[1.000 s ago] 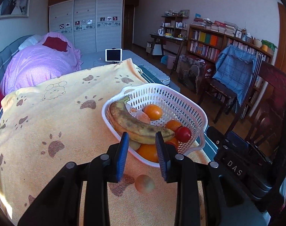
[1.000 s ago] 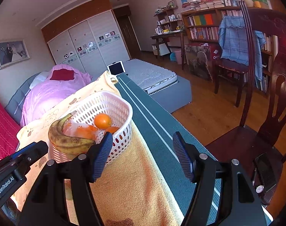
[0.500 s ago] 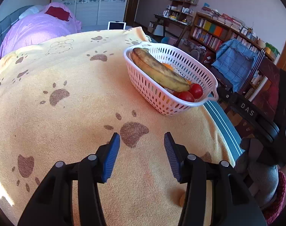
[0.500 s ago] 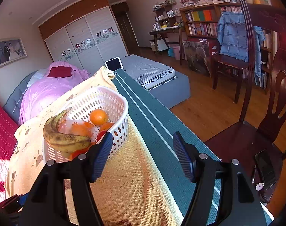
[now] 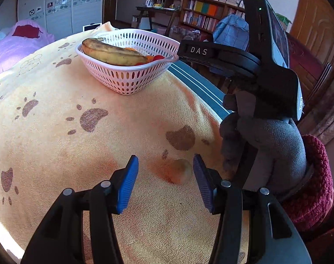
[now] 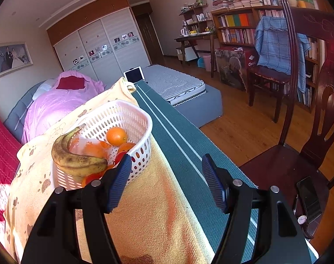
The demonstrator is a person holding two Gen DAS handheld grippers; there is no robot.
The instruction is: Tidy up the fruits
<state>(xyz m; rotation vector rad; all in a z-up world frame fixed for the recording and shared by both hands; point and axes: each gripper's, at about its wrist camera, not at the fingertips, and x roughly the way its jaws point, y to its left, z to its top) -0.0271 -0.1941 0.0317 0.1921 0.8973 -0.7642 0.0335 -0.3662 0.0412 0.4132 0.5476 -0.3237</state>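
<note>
Left wrist view: the left claw (image 5: 164, 177) sits low in the frame with its blue pads apart and the jaws opening, holding nothing. A small pale round fruit (image 5: 180, 171) lies on the paw-print blanket (image 5: 56, 136) between the pads, closer to the pad on the right of the frame, and neither pad touches it. The white basket (image 5: 125, 81) stands well apart in the upper middle, a spotted banana (image 5: 113, 54) lying across its rim over orange and red fruit. At the right edge a gloved hand (image 5: 266, 138) grips the handle of the other tool. The step in hand looks like the pickup of this one stray fruit. The next move calls for centring the claw on the fruit, lowering until the pads flank its sides, then closing gently, since a round fruit on soft cloth could roll away.

Right wrist view: the right claw (image 6: 167, 180) fills the lower frame, its pads set about halfway apart and empty, over the blanket's edge and the green striped cloth (image 6: 178, 140). The basket (image 6: 142, 154) is just beyond the pad on the left of the frame, with the banana (image 6: 76, 160) and an orange (image 6: 116, 136) inside. The stray fruit is out of sight here.
</note>
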